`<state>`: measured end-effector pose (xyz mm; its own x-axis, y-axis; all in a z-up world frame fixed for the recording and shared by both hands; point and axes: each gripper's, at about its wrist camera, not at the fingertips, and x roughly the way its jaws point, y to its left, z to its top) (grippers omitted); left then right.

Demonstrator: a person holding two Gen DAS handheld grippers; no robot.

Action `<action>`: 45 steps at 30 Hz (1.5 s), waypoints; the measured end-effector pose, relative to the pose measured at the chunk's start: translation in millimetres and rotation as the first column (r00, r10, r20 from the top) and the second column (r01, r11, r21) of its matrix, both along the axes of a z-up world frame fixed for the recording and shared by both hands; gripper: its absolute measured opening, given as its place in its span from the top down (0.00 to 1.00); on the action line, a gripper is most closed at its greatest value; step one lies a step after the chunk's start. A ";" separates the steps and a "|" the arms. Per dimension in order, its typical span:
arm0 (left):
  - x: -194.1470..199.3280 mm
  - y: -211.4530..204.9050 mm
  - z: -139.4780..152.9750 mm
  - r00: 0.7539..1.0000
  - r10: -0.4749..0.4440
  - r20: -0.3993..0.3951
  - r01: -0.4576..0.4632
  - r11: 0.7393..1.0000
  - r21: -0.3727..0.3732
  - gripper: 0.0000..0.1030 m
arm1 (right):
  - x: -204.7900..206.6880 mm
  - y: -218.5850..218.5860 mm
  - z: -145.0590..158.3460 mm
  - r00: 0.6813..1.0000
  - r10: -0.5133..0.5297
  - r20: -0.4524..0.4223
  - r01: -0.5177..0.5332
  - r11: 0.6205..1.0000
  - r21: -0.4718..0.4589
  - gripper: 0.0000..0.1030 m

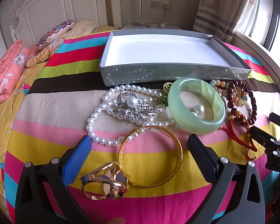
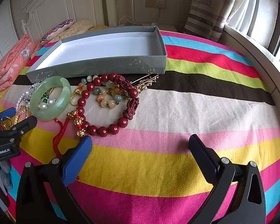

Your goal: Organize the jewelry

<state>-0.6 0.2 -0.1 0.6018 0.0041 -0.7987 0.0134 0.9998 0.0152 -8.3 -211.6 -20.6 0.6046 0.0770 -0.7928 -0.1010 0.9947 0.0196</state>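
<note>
both grippers gape, holding nothing — left gripper [image 1: 140, 145] should straddle one rim of the gold bangle [image 1: 150, 156], pinch it, then carry it to the box [image 1: 110, 46]; right gripper [image 2: 140, 146] waits.

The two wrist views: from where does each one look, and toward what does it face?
Left wrist: low over the striped cloth, facing the grey box; gold bangle between the open left hand-held gripper.
Right wrist: further right, same direction; open right hand-held gripper over bare cloth, red bead bracelet ahead.
Shared: box, green bangle, and each view shows the other gripper.
</note>
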 end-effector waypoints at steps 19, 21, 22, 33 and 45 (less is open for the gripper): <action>0.0 0.0 0.1 1.000 0.000 0.000 0.000 1.000 0.000 0.02 | -4.3 1.0 1.6 1.000 0.001 -0.005 -0.001 1.000 0.000 0.04; 0.0 0.0 0.1 1.000 0.000 0.000 0.000 1.000 0.000 0.02 | -6.0 1.2 1.4 1.000 0.002 -0.004 -0.002 1.000 0.000 0.04; 0.0 0.0 0.1 1.000 0.000 0.000 0.000 1.000 0.000 0.02 | -6.8 1.2 1.5 1.000 0.003 -0.005 -0.003 1.000 0.000 0.04; 0.0 0.0 0.0 1.000 0.001 0.000 -0.001 1.000 0.000 0.02 | -4.9 3.4 1.4 0.999 0.025 -0.028 -0.025 1.000 -0.006 0.04; -12.3 5.0 0.6 1.000 -0.023 -0.012 0.023 1.000 0.002 0.02 | -26.6 16.1 12.0 0.994 0.058 0.093 -0.047 0.993 -0.108 0.04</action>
